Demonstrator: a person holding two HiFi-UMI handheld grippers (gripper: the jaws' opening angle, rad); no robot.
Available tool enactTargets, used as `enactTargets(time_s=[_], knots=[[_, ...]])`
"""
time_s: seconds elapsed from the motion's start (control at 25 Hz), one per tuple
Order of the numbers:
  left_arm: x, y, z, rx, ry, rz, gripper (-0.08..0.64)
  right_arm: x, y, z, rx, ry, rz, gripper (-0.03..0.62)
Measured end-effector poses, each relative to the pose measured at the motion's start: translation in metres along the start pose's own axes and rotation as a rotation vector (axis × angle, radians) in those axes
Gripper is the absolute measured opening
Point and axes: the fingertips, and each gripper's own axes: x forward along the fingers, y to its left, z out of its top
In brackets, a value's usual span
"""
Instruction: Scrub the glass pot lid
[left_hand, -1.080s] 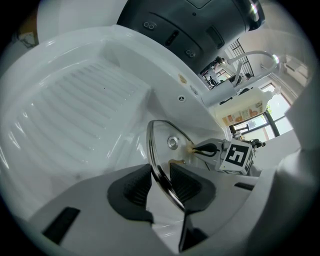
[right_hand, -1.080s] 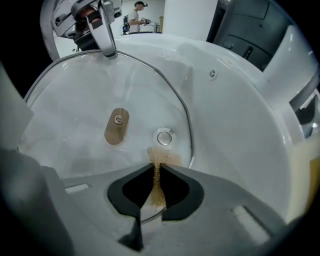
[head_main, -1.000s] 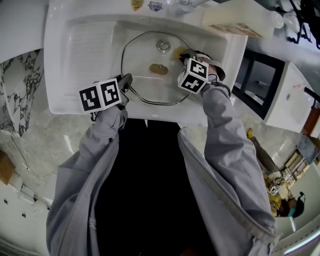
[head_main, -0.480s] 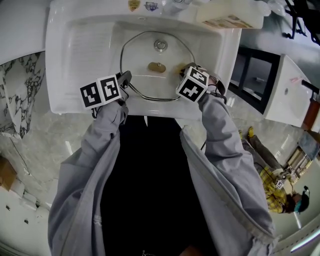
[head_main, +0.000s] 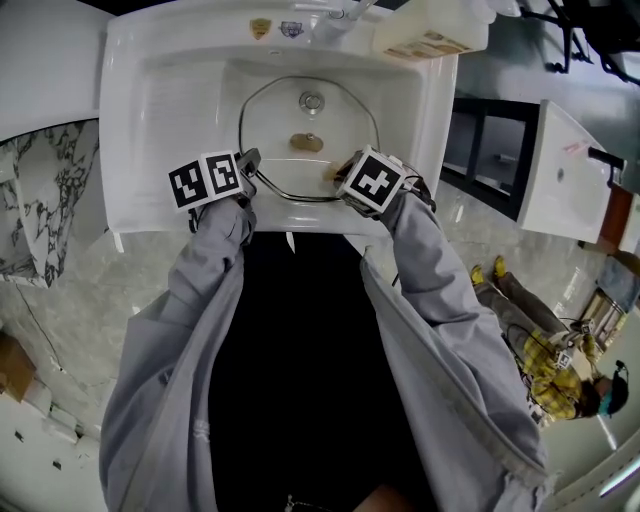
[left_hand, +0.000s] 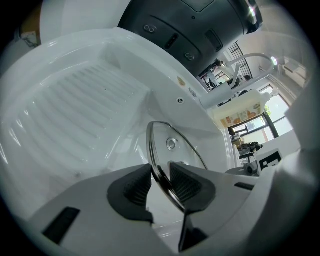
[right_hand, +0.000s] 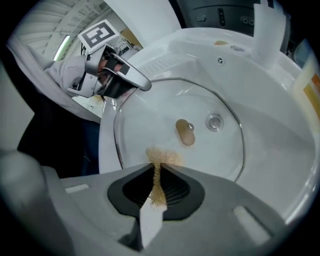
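No text can be read in any view. A yellowish sticker (head_main: 262, 28) and a bluish sticker (head_main: 291, 29) on the rear rim of the sink (head_main: 128, 120), and the label (head_main: 428, 45) on the white container (head_main: 455, 15), are too small to read (only colours show). The left marker cube (head_main: 210, 178) and right marker cube (head_main: 372, 182) bear black-and-white square codes, not lettering.

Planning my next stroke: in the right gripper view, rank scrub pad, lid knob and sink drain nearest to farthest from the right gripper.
1. scrub pad, clamped in the right gripper.
2. lid knob, just ahead, centre.
3. sink drain, beyond, rightward.
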Motion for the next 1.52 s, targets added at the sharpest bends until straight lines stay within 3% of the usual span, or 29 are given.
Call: enactTargets(time_s=[0.44,0.64,0.8,0.92,1.08,1.36,1.52], knots=[[-0.002,0.005,-0.007,-0.011,0.028,0.029,0.114,-0.007,0.046,0.051,0.101,-0.195,0.265,0.031],[0.001,0.006,-0.011,-0.022,0.079,0.027,0.114,-0.028,0.035,0.071,0.206,-0.456,0.273,0.031],[0.006,0.009,-0.017,-0.015,0.170,0.047,0.114,-0.034,0.022,0.062,0.264,-0.553,0.262,0.031],[0.009,0.012,-0.020,0.001,0.236,0.058,0.121,-0.029,0.022,0.059,0.274,-0.574,0.269,0.031],[0.014,0.014,-0.022,-0.017,0.301,0.065,0.123,-0.026,0.026,0.057,0.219,-0.560,0.245,0.031],[0.027,0.014,-0.029,-0.217,0.484,-0.006,0.123,-0.025,0.030,0.056,0.184,-0.548,0.237,0.031],[0.039,0.011,-0.028,-0.290,0.514,-0.007,0.123,-0.024,0.033,0.054,0.159,-0.537,0.233,0.031]])
